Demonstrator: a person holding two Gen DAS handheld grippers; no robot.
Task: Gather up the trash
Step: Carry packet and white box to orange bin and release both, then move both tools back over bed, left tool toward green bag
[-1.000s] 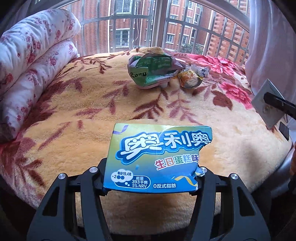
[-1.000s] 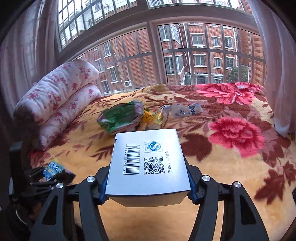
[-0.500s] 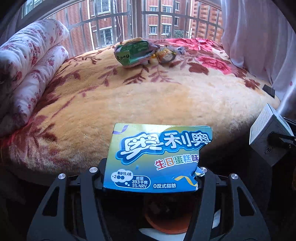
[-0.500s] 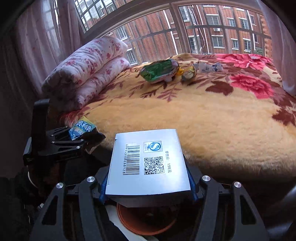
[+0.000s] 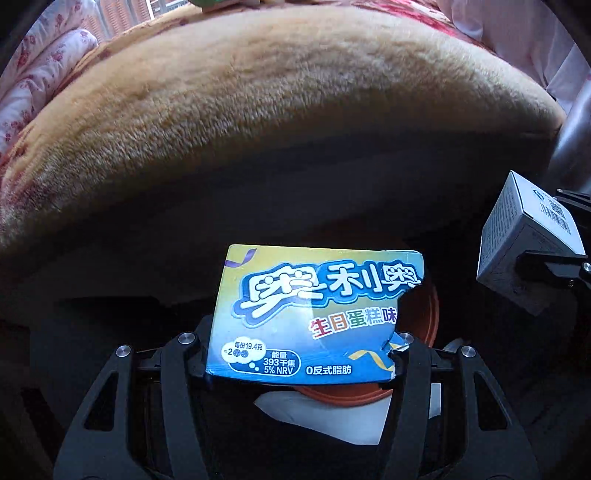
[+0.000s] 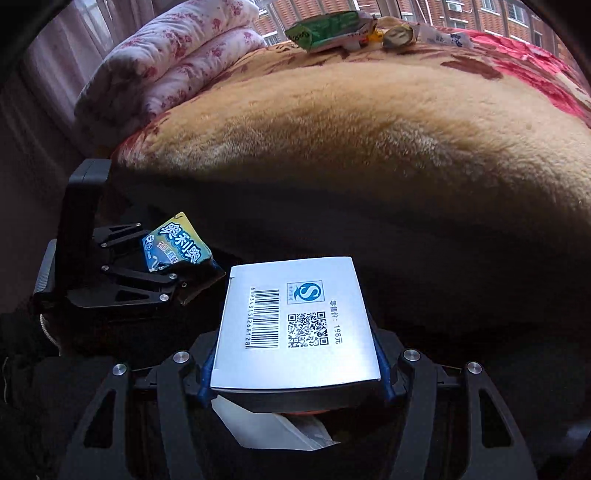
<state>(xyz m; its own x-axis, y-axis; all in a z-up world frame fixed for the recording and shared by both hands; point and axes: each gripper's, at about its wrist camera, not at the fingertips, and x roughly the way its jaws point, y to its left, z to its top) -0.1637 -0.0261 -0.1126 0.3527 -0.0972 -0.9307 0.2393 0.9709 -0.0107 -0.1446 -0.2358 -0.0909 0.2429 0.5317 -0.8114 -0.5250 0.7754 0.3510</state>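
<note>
My left gripper (image 5: 301, 363) is shut on a torn blue Oreo wrapper (image 5: 314, 314); gripper and wrapper (image 6: 175, 245) also show at the left of the right wrist view. My right gripper (image 6: 295, 376) is shut on a silver-grey box (image 6: 295, 321) with a barcode; the box (image 5: 524, 240) shows at the right of the left wrist view. Both hang low beside the bed, over an orange bin (image 5: 424, 317) lined with a white bag (image 5: 332, 413). A green packet (image 6: 328, 24) and small wrappers (image 6: 399, 35) lie on the bed's far side.
The bed's plush blanket (image 6: 351, 122) bulges above both grippers, its dark side just ahead. Rolled floral quilts (image 6: 166, 55) lie at the left. A white curtain (image 5: 517, 33) hangs at the right. White paper (image 6: 266, 424) lies under the box.
Both grippers have dropped from above the bed to below its edge, down over the orange bin. Each still holds its item.
</note>
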